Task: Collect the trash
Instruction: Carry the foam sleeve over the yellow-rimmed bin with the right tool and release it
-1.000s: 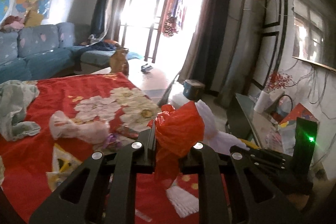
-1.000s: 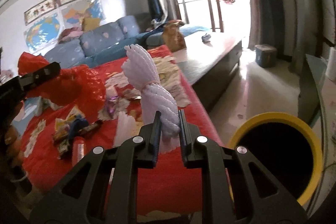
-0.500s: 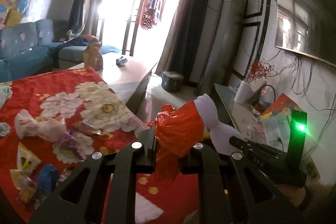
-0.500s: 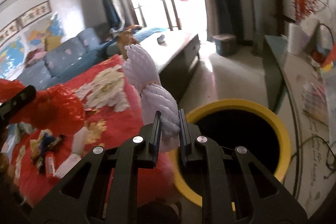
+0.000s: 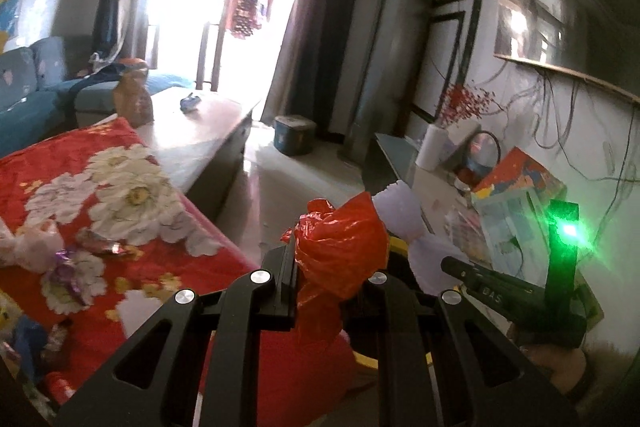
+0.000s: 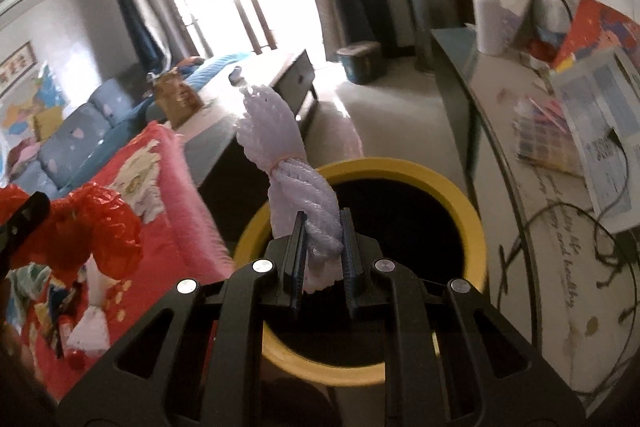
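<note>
Left gripper (image 5: 332, 267) is clamped on a crumpled red plastic bag (image 5: 340, 251). Right gripper (image 6: 322, 259), jaws slightly parted, pinches a white foam net sleeve (image 6: 292, 183) over the round yellow-rimmed black bin (image 6: 452, 195) beside the red floral cloth's (image 5: 120, 195) edge.

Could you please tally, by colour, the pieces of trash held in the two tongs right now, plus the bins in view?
Red plastic bag, in the left tongs: 1
White foam netting, in the right tongs: 1
Yellow-rimmed bin: 1
Total: 3
</note>
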{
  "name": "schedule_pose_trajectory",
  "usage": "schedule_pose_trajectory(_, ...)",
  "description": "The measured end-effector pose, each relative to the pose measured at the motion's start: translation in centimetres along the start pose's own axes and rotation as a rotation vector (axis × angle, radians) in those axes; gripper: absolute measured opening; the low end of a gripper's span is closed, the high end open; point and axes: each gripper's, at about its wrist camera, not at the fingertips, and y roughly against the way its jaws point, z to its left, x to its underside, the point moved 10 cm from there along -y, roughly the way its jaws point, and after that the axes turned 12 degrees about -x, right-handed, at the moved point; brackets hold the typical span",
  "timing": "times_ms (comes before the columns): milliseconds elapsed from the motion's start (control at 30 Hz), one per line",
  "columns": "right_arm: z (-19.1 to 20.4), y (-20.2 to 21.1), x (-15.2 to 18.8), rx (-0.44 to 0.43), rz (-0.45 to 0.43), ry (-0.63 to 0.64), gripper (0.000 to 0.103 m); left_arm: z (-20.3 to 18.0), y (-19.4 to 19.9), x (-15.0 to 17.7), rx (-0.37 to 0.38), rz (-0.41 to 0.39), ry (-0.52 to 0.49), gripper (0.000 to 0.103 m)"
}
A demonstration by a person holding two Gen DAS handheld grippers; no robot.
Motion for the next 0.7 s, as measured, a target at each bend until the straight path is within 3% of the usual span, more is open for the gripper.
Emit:
schedule_pose_trajectory(400, -5.1, -0.4, 1.6, 0.088, 0.042, -0.113, 0.012, -5.2, -4.7, 2.7, 0.1, 0.09, -0.044, 0.014)
schedule_pose_trajectory(500, -5.9, -0.6, 1.8, 0.105, 0.04, -0.142, 0.022, -6.6, -6.4, 3.6, 0.125, 0.127, -0.062, 0.017)
schedule_pose_trajectory(533, -6.3, -0.6, 1.9, 0.118, 0.04, -0.152, 0.027, -6.8, -6.9, 3.9, 0.129, 0.142, -0.062, 0.028)
schedule_pose_trajectory(567, -6.4, -0.8, 2.0, 0.12, 0.043, -0.161, 0.04, -6.9, -7.7, 4.5, 0.134, 0.17, -0.06, 0.051)
schedule_pose_trajectory(600, -6.7, -0.8, 2.1, 0.123, 0.041, -0.17, 0.047, -6.9, -8.3, 4.9, 0.135, 0.195, -0.058, 0.061)
schedule_pose_trajectory(700, -6.9, -0.7, 2.2, 0.13, 0.037, -0.178, 0.05, -5.9, -9.3, 5.7, 0.111, 0.225, -0.037, 0.081)
